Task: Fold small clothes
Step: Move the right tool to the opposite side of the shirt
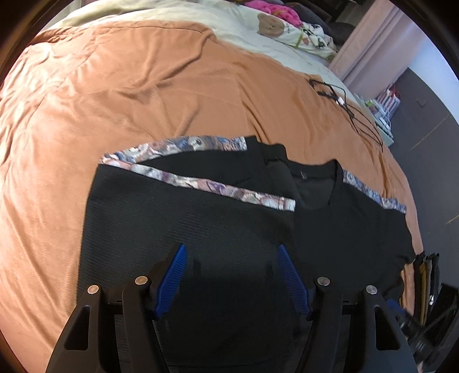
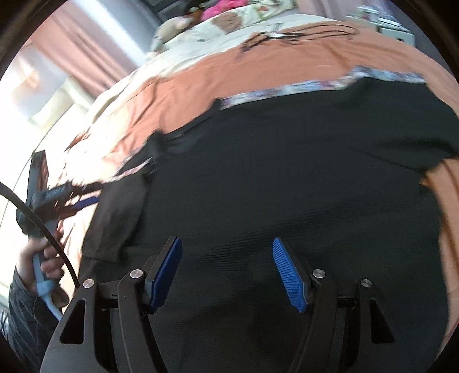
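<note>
A black T-shirt with patterned shoulder strips lay flat on an orange blanket covering a bed, its left side and sleeve folded inward over the body. Beyond the blanket lay a cream sheet; on it sat a teddy bear and a heap of pink and floral cloth. A black cable trailed across the far right part of the blanket, clear of the shirt. Pink curtains hung at the far right. Nothing lay between the fingers and the shirt. The left gripper hung over the folded panel, its 2 blue-padded fingers spread apart, with nothing between them. The right gripper hung over the shirt's body, its fingers likewise spread and holding nothing. In the blurred right wrist view, a hand gripped the left gripper's handle at the left edge.
</note>
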Demonstrator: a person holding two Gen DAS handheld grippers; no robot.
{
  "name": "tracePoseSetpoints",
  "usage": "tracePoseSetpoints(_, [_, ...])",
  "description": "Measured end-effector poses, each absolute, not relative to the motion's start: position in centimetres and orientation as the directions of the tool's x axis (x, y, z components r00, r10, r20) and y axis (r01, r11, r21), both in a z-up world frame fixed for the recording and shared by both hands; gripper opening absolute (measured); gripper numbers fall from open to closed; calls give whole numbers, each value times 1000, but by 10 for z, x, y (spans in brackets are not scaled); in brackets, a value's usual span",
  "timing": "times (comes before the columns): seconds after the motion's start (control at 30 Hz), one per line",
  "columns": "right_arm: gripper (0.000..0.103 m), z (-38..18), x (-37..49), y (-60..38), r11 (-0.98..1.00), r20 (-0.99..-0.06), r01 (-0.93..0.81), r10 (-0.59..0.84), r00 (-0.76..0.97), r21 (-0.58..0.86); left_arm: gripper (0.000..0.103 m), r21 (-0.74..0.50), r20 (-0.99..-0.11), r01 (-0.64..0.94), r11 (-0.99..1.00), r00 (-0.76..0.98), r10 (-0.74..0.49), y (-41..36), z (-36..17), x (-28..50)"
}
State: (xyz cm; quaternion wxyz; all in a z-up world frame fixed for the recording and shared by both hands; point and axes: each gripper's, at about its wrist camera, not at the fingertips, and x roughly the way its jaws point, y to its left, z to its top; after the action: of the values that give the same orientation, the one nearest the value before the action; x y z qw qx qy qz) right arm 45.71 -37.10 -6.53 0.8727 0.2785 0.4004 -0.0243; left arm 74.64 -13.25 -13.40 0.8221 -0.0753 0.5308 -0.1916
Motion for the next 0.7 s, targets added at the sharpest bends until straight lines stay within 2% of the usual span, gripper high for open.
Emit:
tracePoseSetpoints(0.2, [72, -58, 427, -422, 815, -721, 373, 77, 689, 443, 68, -328, -843, 238, 914, 364, -397, -133, -138, 741])
tracePoseSetpoints(0.43, [72, -55, 397, -468, 751, -733, 519, -70, 677, 408, 68, -320, -835, 246, 915, 383, -395, -129, -132, 731])
tracePoseSetpoints(0.7, [72, -56, 380, -499, 679, -724, 610, -167, 669, 408, 68, -313, -838, 232, 921, 389, -382, -116, -132, 720])
